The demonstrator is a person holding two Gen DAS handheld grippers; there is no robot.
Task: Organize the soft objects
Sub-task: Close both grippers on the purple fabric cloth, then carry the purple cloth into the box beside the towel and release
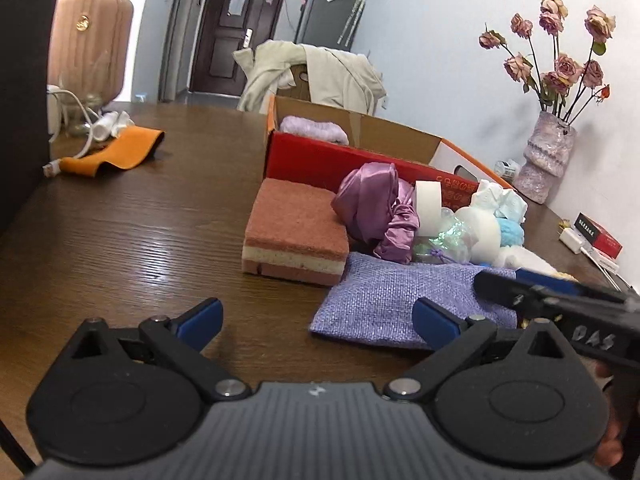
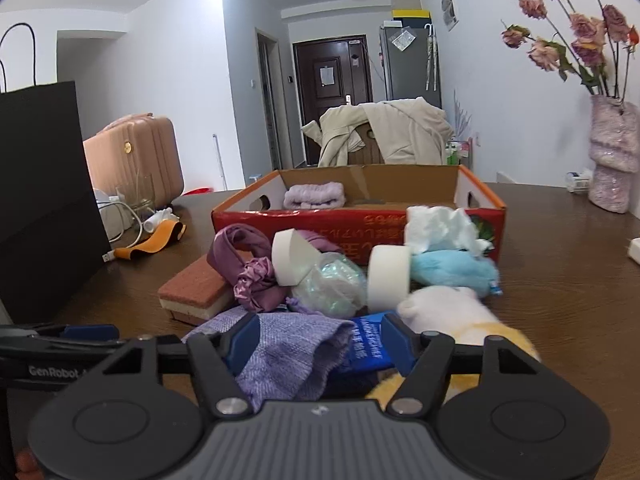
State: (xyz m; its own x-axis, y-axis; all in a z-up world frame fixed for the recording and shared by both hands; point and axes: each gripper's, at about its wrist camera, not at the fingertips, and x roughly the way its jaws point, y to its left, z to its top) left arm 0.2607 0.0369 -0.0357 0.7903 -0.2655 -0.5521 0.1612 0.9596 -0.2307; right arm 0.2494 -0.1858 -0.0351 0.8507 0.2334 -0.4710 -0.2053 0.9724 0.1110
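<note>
Right gripper [image 2: 318, 344] is where we start: its blue pads sit either side of a bunched-up fold of the lavender woven pouch [image 2: 288, 356], and we can't tell for sure whether they're actually pinching it or just straddling it. The jaws stand about halfway apart. A blue tissue packet [image 2: 366, 350] also pokes up between the fingers, right beside the pouch.

Left gripper [image 1: 318, 320] hangs wide open over the bare wood, nothing between its pads; its right pad overlaps the near edge of the same pouch [image 1: 400, 300] in that view, though we can't say it's touching.

The pouch lies flat on the brown wooden table [image 1: 140, 220], at the front of a little heap of soft stuff. Just behind it: a pink-and-cream layered sponge [image 1: 296, 236], a shiny mauve satin scrunchie bundle [image 1: 376, 208], two white foam rings [image 2: 390, 276], an iridescent plastic-wrapped ball [image 2: 332, 284], a light blue fluffy thing [image 2: 452, 270], some crumpled white tissue [image 2: 444, 226] and a cream and yellow plush [image 2: 452, 312] close by our right gripper.

Behind the heap sits the open red and orange cardboard box [image 2: 480, 216], with a folded lilac towel [image 2: 314, 196] inside, at its back left.

Further out on the table we see an orange cloth [image 1: 116, 152] next to a white cable on the left and a pink vase of dried roses [image 1: 548, 160] on the right against the wall. A black paper bag [image 2: 40, 184] stands at the left table edge.
</note>
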